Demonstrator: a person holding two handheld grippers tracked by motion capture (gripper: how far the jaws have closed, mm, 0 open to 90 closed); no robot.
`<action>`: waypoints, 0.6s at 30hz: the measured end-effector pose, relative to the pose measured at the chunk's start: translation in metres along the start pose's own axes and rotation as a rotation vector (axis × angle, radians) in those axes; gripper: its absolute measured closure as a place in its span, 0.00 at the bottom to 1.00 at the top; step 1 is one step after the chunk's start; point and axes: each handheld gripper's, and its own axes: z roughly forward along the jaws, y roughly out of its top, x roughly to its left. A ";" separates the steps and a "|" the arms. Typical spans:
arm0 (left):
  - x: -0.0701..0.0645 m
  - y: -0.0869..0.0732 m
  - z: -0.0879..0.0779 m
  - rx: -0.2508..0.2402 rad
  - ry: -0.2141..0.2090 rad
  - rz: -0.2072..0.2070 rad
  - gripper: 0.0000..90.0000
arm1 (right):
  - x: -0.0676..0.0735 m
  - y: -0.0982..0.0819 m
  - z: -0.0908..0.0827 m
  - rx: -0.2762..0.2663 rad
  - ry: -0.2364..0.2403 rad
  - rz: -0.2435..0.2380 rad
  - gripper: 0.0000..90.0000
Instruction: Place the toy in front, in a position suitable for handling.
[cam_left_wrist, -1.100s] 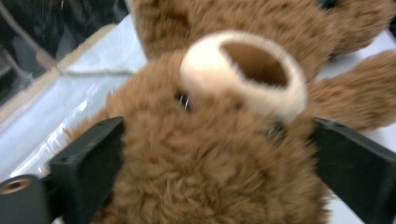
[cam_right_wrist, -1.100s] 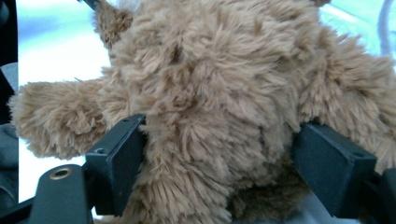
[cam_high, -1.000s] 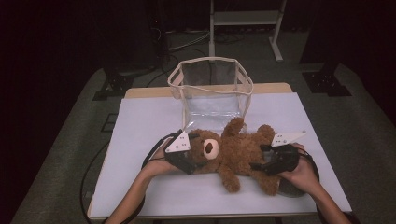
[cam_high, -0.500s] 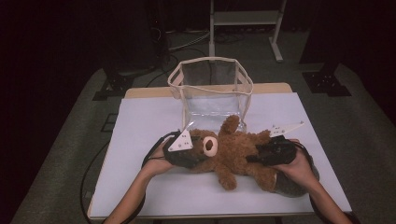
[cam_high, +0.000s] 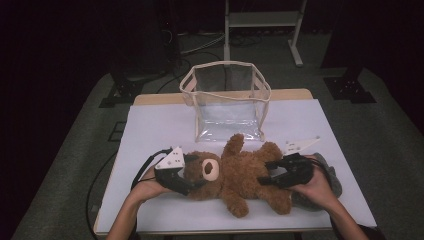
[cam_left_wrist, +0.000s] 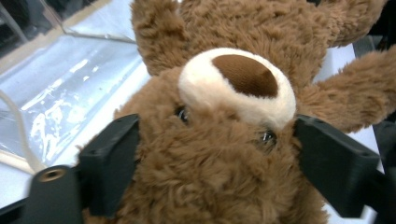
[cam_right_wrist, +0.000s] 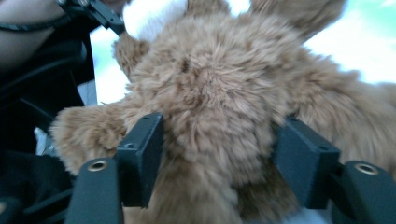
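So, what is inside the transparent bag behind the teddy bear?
Nothing shows through the clear walls of the transparent bag; it looks empty. The teddy bear lies in front of it and covers part of its bottom edge.

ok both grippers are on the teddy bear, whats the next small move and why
Probably lift the teddy bear a little with both grippers together. The left gripper clamps its head, the right gripper clamps its lower body; the jaws have just been easing wider, yet their pads press into the fur. The clear bag stands open just behind it, a likely destination.

teddy bear (cam_high: 235, 172) gripped at both ends, left gripper (cam_high: 192, 181) raising its head
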 end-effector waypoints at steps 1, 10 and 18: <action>0.001 0.000 0.000 0.011 0.007 0.011 0.13 | 0.001 -0.002 -0.009 -0.021 -0.024 -0.009 0.38; 0.008 0.005 0.009 -0.039 -0.038 0.096 0.09 | -0.031 -0.053 -0.083 -0.042 -0.428 0.049 0.31; 0.024 0.001 0.022 -0.032 -0.085 -0.033 0.10 | -0.055 -0.095 -0.062 0.107 -0.470 0.080 0.38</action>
